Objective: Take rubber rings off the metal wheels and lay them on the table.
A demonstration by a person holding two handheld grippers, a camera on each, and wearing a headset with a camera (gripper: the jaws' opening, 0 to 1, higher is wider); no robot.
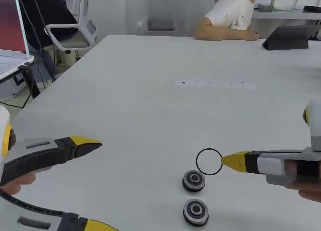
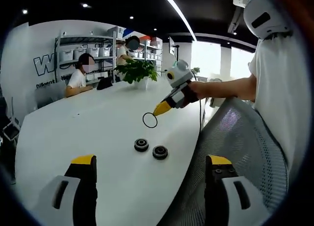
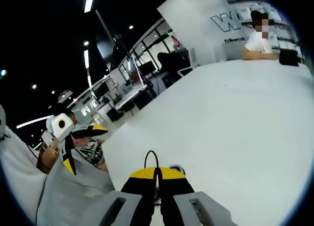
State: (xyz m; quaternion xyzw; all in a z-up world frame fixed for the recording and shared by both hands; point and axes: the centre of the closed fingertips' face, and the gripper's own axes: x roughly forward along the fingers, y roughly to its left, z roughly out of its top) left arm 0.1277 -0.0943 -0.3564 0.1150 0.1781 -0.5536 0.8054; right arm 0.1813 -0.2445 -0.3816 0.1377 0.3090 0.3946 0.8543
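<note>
Work surface: a long white table [image 1: 150,110] in an office, with a person in a white shirt [image 1: 230,15] seated at its far end, at the upper right of the head view.

1. Rubber ring [image 1: 208,149]: a thin black loop, round and unbroken, with the white tabletop showing through its middle. In the head view it sits at lower right of centre, just above the nearer metal wheels. Whether it touches the table cannot be told.
2. Right gripper [image 1: 224,160]: it enters from the right edge, and its yellow-tipped jaws are pressed together on the ring's right side. In the right gripper view the jaws [image 3: 157,173] meet with no gap, and the ring's arc [image 3: 151,155] rises from between them.
3. Metal wheels: two, one [image 1: 193,181] just below the ring and the other [image 1: 195,211] below that, near the bottom edge. Each shows a dark outer band around a grey metal hub (whether that band is a rubber ring is not clear at this size). Both lie flat and apart from each other.
4. Left gripper [image 1: 100,185]: at lower left, well apart from the wheels, jaws spread wide with nothing between them. Its own view confirms the wide gap [image 2: 151,160], with the ring [image 2: 143,120], the right gripper [image 2: 156,111] and both wheels [image 2: 141,145] [image 2: 160,152] ahead.
5. Surroundings: a white power strip [image 1: 215,83] lies mid-table, and an office chair [image 1: 70,35] stands at upper left.
</note>
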